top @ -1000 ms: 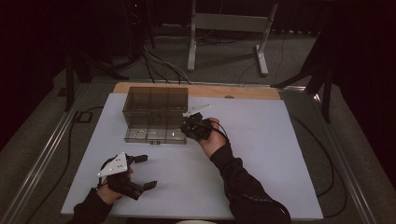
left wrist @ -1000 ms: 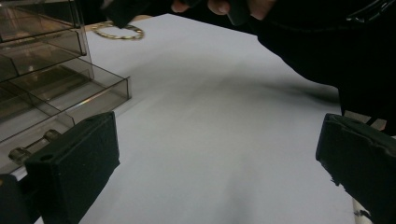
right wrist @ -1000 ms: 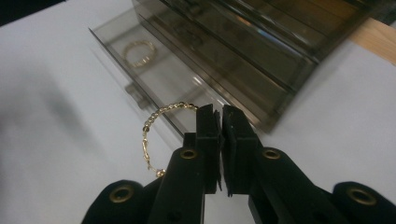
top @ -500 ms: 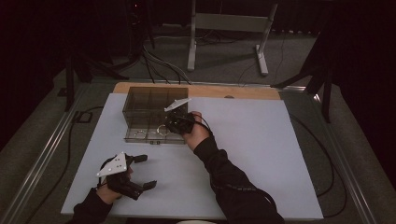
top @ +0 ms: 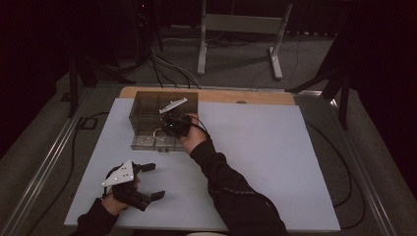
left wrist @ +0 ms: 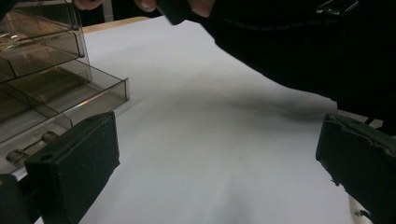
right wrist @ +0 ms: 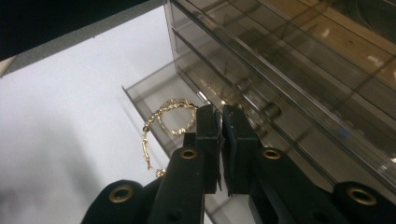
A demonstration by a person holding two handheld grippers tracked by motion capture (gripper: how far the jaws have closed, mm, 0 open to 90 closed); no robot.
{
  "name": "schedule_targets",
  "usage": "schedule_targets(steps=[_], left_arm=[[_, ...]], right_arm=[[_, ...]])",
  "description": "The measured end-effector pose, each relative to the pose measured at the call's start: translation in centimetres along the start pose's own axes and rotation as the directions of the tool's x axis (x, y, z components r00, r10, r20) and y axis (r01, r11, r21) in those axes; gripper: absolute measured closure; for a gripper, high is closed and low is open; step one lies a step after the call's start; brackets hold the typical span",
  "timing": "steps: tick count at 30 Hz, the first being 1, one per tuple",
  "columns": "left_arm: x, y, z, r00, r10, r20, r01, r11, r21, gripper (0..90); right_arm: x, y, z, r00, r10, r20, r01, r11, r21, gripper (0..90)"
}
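High view: a white surface (top: 275,162) carries a smoky clear drawer box (top: 147,105) near its far left part. The right tool (top: 169,125) is held over the box's front, where a lower drawer (top: 152,142) is pulled out toward the person; a thin gold chain (top: 156,132) hangs just beside the tool over that drawer. The left tool (top: 151,181) rests near the surface's near left edge, well apart from the box, jaws spread wide with nothing between them.

Left gripper view: the two black jaws stand far apart over bare white surface (left wrist: 210,140). The drawer box (left wrist: 42,56) sits at the left, its pulled-out drawer (left wrist: 70,100) just behind the left jaw. The person's dark sleeve (left wrist: 289,42) crosses the top right.

Right gripper view: the right tool (right wrist: 219,114) is clenched, jaws nearly together and pinching the gold chain (right wrist: 163,123), which loops out to the left and dangles over the open drawer (right wrist: 154,95). The box's stacked drawers (right wrist: 303,79) run across the right.
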State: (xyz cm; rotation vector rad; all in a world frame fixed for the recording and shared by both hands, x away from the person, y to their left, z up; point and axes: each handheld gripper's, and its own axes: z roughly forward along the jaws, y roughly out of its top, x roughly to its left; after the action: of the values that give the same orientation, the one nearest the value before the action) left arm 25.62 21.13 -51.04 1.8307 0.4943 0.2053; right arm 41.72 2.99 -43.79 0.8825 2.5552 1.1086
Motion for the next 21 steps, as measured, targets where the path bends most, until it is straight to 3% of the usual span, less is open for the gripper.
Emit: schedule_targets(steps=[15, 21], left_arm=[[0.0, 0.0, -0.1, 1.0000, -0.002, 0.005, 0.002, 1.0000, 0.000, 0.5], [0.1, 0.0, -0.2, 1.0000, -0.006, 0.004, 0.006, 0.9999, -0.009, 0.5]], right_arm=[[1.8, 1.3, 4.4, 0.9990, 0.044, -0.013, -0.044, 0.999, 0.010, 85.9], [2.7, 1.3, 6.1, 0.9993, 0.035, 0.011, -0.035, 0.999, 0.009, 85.9]])
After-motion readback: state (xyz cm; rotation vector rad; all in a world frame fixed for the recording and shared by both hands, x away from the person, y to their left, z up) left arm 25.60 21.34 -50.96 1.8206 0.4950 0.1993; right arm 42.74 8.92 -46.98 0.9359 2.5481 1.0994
